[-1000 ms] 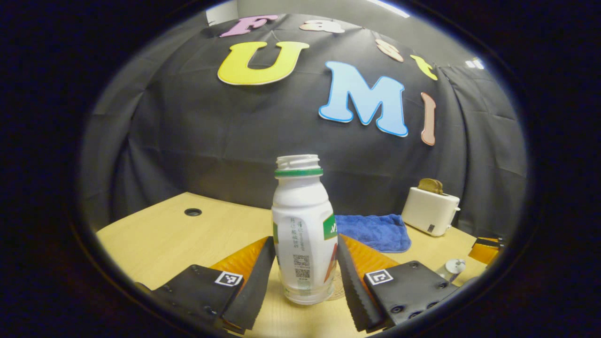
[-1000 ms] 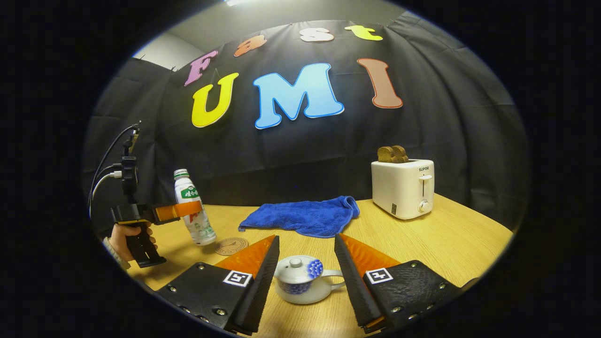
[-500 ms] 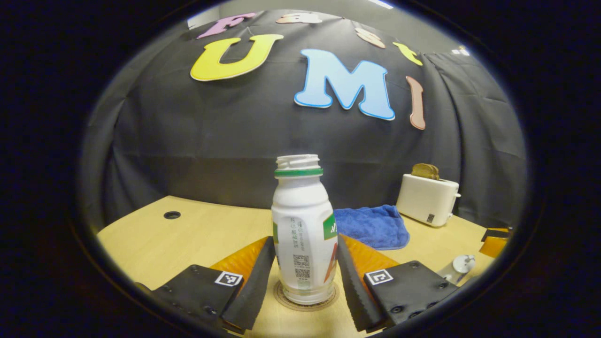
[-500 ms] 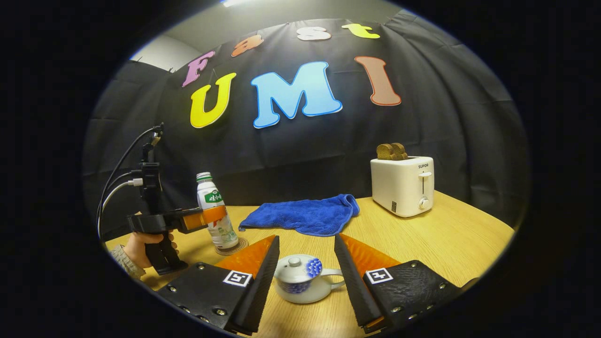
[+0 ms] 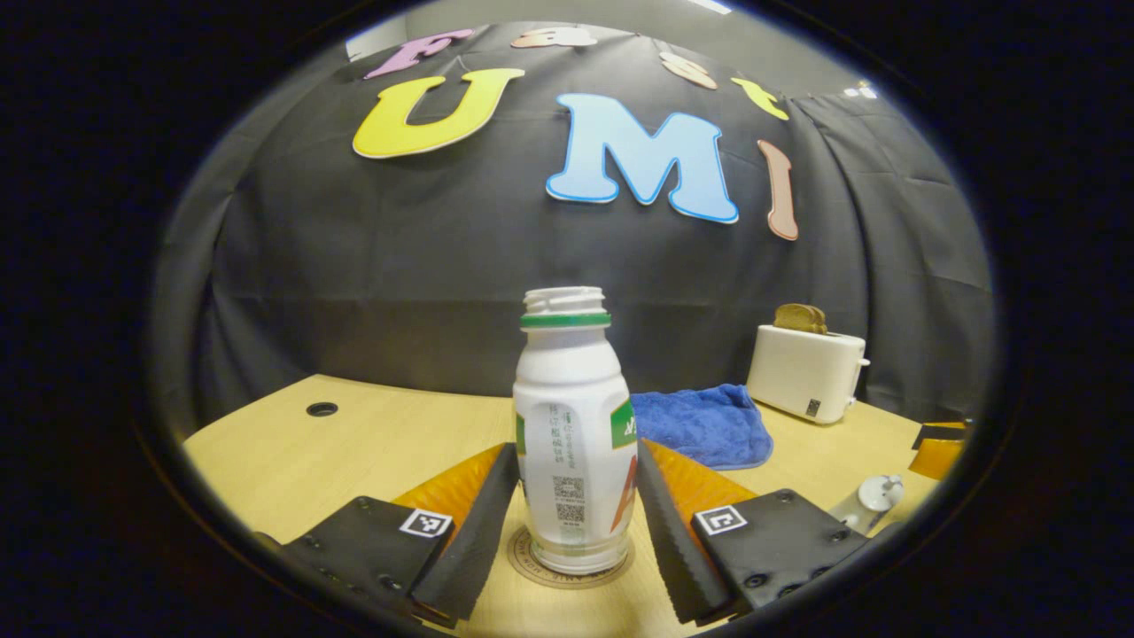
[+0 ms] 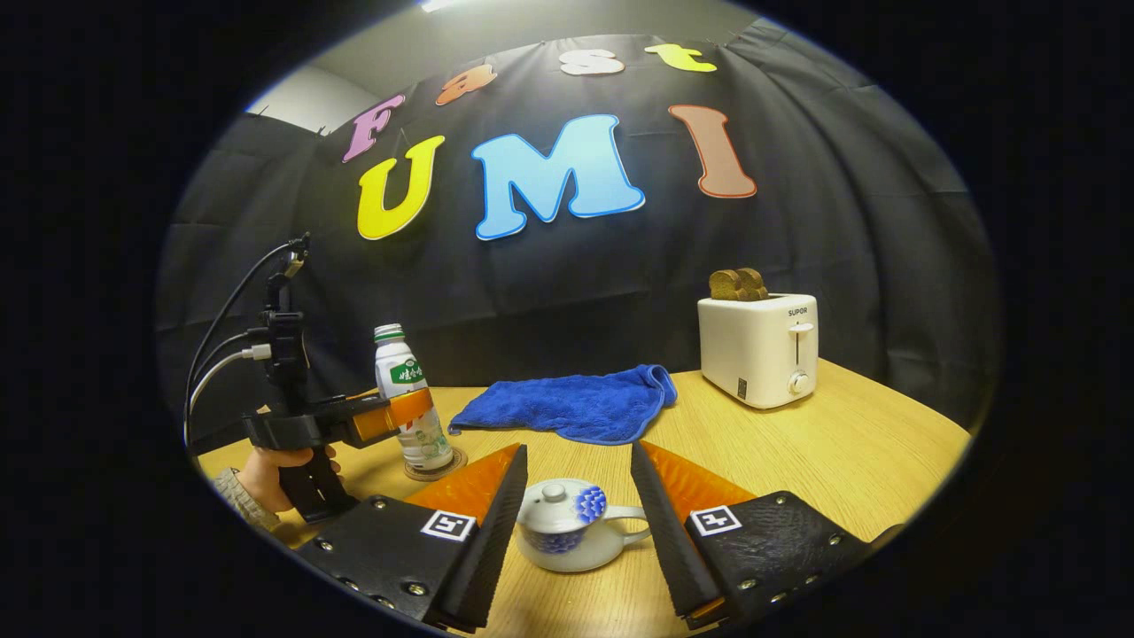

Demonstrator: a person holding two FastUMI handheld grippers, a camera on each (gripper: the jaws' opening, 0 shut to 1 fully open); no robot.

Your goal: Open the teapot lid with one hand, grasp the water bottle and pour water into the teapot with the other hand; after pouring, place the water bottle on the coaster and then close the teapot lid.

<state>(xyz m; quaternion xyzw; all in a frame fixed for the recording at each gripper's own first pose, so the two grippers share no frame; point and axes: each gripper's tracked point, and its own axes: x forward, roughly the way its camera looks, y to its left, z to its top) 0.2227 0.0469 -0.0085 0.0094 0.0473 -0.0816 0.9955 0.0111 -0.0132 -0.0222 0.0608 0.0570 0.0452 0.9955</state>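
Observation:
A white water bottle [image 5: 571, 425] with a green neck ring and no cap stands upright on a round brown coaster [image 5: 523, 565]. My left gripper [image 5: 576, 447] is shut on it, one finger against each side of its lower body. In the right gripper view the bottle [image 6: 409, 403], the coaster [image 6: 440, 467] and the hand-held left gripper [image 6: 390, 416] are at the left. My right gripper [image 6: 578, 447] is open, level with the table. The white teapot [image 6: 567, 532] with a blue flower pattern sits between its fingers, untouched, lid on and handle pointing right.
A blue towel [image 6: 576, 403] lies behind the teapot. A white toaster [image 6: 760, 350] holding bread stands at the back right. The wooden table [image 6: 842, 452] has a cable hole [image 5: 322, 409] at its far left. A hand [image 6: 266, 470] grips the left gripper's handle.
My left gripper brought the tilted bottle rightward, set it upright and lowered it onto the coaster. The right gripper and the teapot have not moved.

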